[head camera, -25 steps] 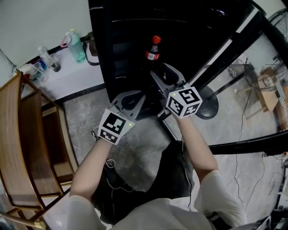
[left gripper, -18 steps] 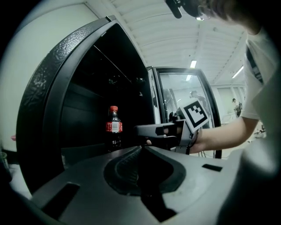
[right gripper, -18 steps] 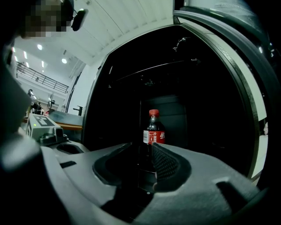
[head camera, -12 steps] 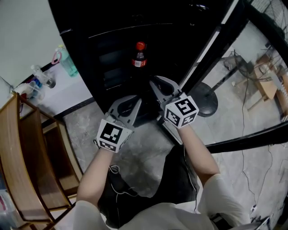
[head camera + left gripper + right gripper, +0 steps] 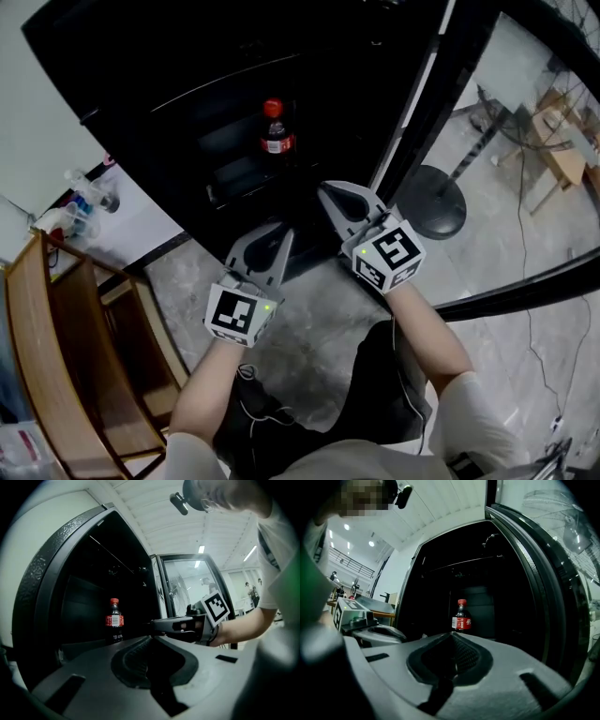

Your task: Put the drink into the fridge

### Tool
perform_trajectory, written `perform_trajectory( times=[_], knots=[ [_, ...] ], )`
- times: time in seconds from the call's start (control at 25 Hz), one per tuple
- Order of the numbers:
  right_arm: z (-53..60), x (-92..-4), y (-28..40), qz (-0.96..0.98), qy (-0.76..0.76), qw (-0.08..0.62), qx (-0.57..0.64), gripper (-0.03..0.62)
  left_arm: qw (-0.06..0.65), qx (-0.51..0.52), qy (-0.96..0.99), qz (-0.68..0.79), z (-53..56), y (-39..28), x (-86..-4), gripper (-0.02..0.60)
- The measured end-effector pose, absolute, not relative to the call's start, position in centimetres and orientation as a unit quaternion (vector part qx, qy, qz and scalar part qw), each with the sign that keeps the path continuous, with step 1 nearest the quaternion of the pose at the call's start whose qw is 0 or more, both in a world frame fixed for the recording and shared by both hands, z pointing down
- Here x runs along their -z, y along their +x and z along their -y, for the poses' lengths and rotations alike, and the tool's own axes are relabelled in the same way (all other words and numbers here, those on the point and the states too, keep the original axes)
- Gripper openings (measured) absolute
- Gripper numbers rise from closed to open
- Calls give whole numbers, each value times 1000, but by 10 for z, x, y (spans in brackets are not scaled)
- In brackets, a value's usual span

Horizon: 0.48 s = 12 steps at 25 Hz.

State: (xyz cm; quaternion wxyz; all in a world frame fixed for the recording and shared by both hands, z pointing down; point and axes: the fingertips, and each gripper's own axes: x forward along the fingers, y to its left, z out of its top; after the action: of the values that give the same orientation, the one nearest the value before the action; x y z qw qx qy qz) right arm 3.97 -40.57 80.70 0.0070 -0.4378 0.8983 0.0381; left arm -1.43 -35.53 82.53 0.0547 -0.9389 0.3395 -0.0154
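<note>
Cola btl (image 5: 275, 134): red cap, red label, upright in fridge (image 5: 169, 112).

The right claw (image 5: 451, 637) faces a bottle (image 5: 461, 616) in the open fridge (image 5: 431, 573).
Its jaws have just closed together with nothing between them; the red-capped bottle stands upright inside, well beyond their tips, and the left claw (image 5: 370, 631) shows at left.

Left gripper (image 5: 283, 234) and right gripper (image 5: 325, 190), held level side by side; both jaws together and empty, the right's just closed.
</note>
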Motion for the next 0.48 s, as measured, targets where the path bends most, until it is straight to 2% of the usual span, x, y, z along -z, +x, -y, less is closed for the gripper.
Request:
perform_trajectory(
  times=[0.12, 0.4, 0.48],
  knots=[
    [402, -811, 44, -897, -441, 8, -30, -5, 75, 31, -937, -340, 348, -11, -833, 15],
    [392, -796, 45, -894, -445, -38, -36, -5, 53, 3, -931, -361, 358, -11, -815, 15],
    [388, -781, 45, -894, -443, -50, -47, -5, 78, 2, -927, -368, 360, -13, -805, 15]
  ],
)
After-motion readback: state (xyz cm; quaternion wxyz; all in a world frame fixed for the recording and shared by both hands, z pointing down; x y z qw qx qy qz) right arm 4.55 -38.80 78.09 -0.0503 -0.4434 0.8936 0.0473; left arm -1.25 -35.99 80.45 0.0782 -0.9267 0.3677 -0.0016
